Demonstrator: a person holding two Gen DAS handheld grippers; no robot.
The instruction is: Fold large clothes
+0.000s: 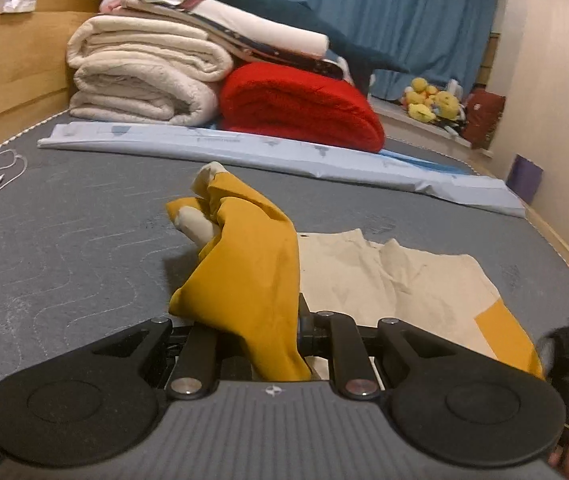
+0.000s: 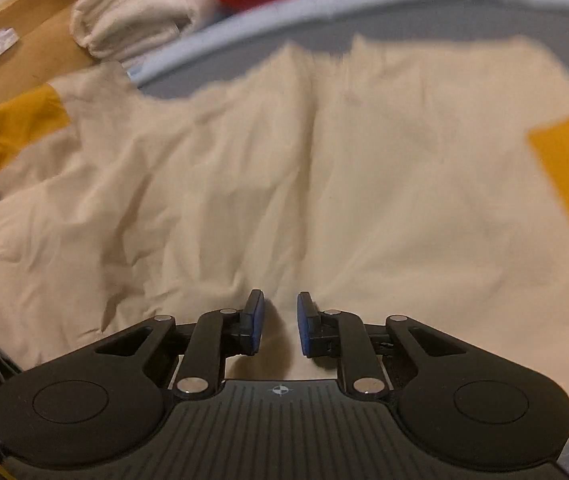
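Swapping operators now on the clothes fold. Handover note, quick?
Left claw: shut on the mustard sleeve, which is lifted off the mattress.
Right claw: open, nothing between the pads, just above the cream body of the garment.
Garment: cream with mustard sleeves, mostly spread flat on the mattress, wrinkled; second mustard sleeve lies at the right side.
Done: one sleeve picked up; no finished fold visible.
Left: bring that sleeve over the body, do the other sleeve, then fold the body.

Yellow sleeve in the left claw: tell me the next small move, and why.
Probably carry the yellow sleeve across onto the cream body and release it. The left claw is shut on it, bunched and lifted, while the right claw hangs open and empty over the cream panel.
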